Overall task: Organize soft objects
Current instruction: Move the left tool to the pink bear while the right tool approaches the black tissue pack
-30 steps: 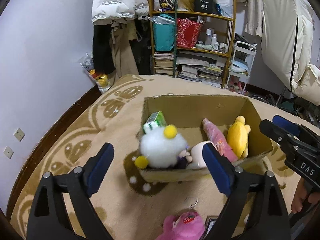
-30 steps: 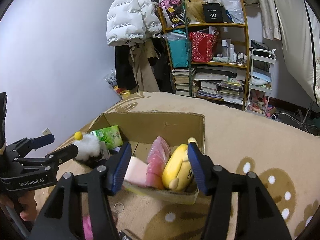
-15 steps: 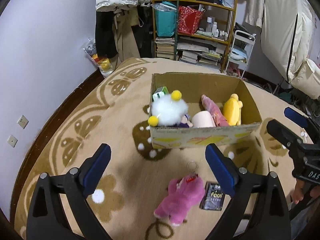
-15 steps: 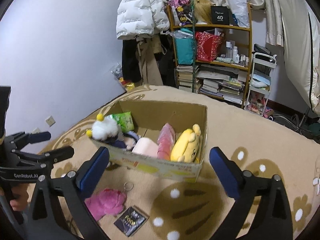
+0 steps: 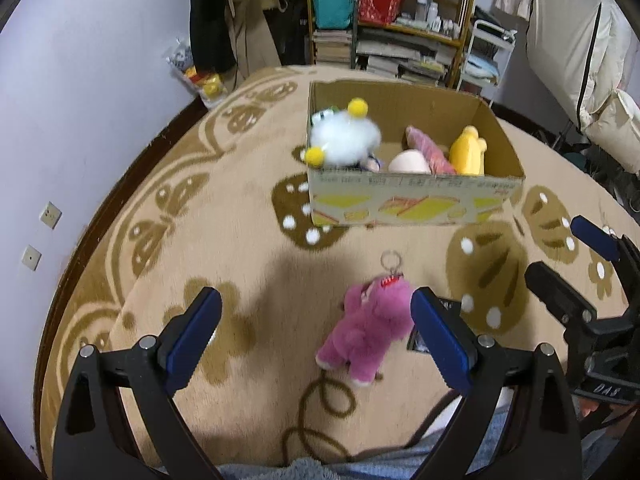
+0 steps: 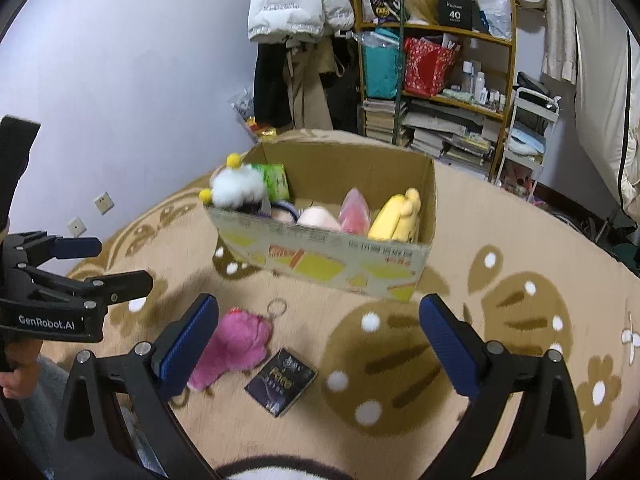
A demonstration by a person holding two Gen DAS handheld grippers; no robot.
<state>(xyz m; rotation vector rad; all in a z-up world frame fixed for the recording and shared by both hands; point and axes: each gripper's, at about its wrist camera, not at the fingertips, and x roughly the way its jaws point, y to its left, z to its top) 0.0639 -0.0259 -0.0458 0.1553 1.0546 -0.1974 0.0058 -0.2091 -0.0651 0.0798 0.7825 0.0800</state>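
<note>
A cardboard box (image 5: 416, 204) (image 6: 332, 260) stands on the patterned rug. Inside it lie a white fluffy toy with yellow pompoms (image 5: 344, 136) (image 6: 236, 186), a yellow plush (image 5: 466, 154) (image 6: 396, 214), a pink ribbed item (image 5: 428, 150) (image 6: 354, 212) and a pale pink cushion (image 5: 408, 162). A pink plush with a key ring (image 5: 368, 334) (image 6: 236, 344) lies on the rug in front of the box. My left gripper (image 5: 316, 336) is open above the rug, its right pad beside the pink plush. My right gripper (image 6: 316, 346) is open and empty, the plush by its left pad.
A dark card packet (image 6: 280, 380) lies beside the pink plush. A green carton (image 6: 276, 180) sits in the box's far left corner. A full shelf unit (image 6: 436, 76) and hanging coats (image 6: 300, 12) stand behind. A cord (image 5: 316, 416) loops on the rug near a person's lap.
Both grippers have pulled back from the box, which now sits farther off. The right gripper's jaws opened wide. The pink plush and the dark packet came fully into view.
</note>
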